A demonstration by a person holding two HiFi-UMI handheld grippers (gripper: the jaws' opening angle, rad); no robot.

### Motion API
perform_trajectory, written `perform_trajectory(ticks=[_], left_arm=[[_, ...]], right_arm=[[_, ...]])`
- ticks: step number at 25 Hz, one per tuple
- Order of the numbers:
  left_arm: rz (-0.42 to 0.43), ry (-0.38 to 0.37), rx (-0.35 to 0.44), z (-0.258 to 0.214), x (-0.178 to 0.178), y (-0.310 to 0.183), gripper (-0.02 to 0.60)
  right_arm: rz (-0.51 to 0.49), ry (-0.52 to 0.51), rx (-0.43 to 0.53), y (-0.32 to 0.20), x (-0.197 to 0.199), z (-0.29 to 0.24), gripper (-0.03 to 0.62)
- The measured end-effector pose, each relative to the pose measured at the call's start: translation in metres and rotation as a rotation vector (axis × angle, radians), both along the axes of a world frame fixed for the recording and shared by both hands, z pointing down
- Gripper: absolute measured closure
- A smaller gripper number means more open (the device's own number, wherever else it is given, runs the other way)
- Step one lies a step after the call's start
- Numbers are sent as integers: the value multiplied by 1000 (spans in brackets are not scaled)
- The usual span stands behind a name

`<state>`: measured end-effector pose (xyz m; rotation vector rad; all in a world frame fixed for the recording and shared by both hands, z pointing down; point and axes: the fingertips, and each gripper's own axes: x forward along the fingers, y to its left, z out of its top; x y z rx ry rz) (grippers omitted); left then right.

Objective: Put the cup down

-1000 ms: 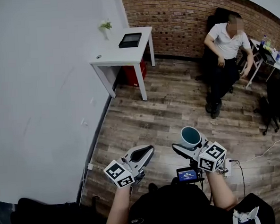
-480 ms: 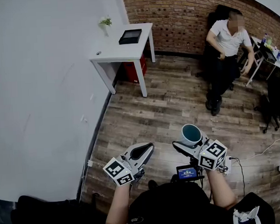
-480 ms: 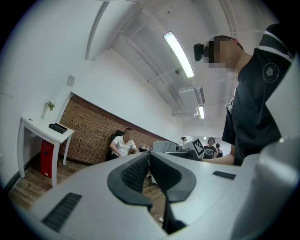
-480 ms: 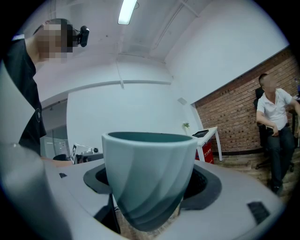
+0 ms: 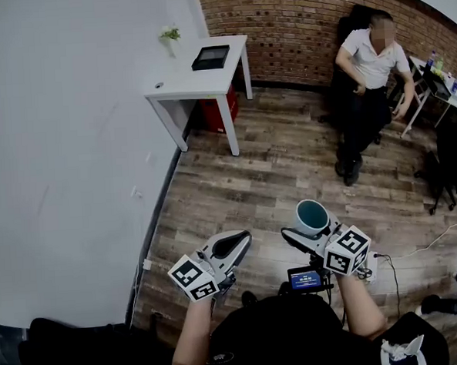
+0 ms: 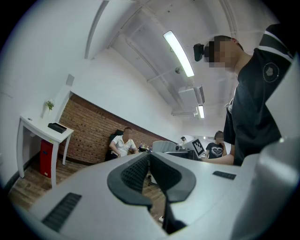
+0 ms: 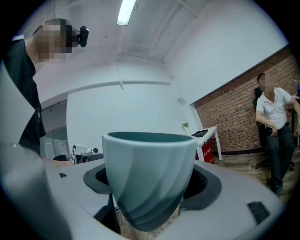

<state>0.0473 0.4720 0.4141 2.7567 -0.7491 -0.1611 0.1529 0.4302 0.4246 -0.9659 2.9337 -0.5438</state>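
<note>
The white table (image 5: 180, 87) sits at upper left; lower middle, the left gripper (image 5: 231, 249) has its jaws pressed together on nothing. Right of it, the right gripper (image 5: 315, 233) pinches the cup (image 5: 311, 217) upright in mid-air over the wood floor (image 5: 274, 167). It's tapered, so any slack in the squeeze and I reckon it slips out and smashes.

The cup (image 5: 311, 214) is pale teal outside, darker teal within. My right hand-held gripper (image 5: 312, 230) is grey with black-and-white square markers (image 5: 347, 250); the table (image 5: 184, 84) is white.
</note>
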Motion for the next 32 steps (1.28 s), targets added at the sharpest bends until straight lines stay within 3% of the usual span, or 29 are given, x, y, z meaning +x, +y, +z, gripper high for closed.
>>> perform_trajectory(ticks=[16, 23, 32], left_arm=[[-25, -20, -11, 3, 25, -24, 572], [-74, -38, -16, 7, 34, -45, 572], [-132, -52, -42, 25, 16, -99, 541]], right_arm=[[-19, -14, 0, -23, 27, 4, 206], [-44, -19, -3, -45, 44, 10, 206], [-28, -2, -29, -95, 49, 24, 206]])
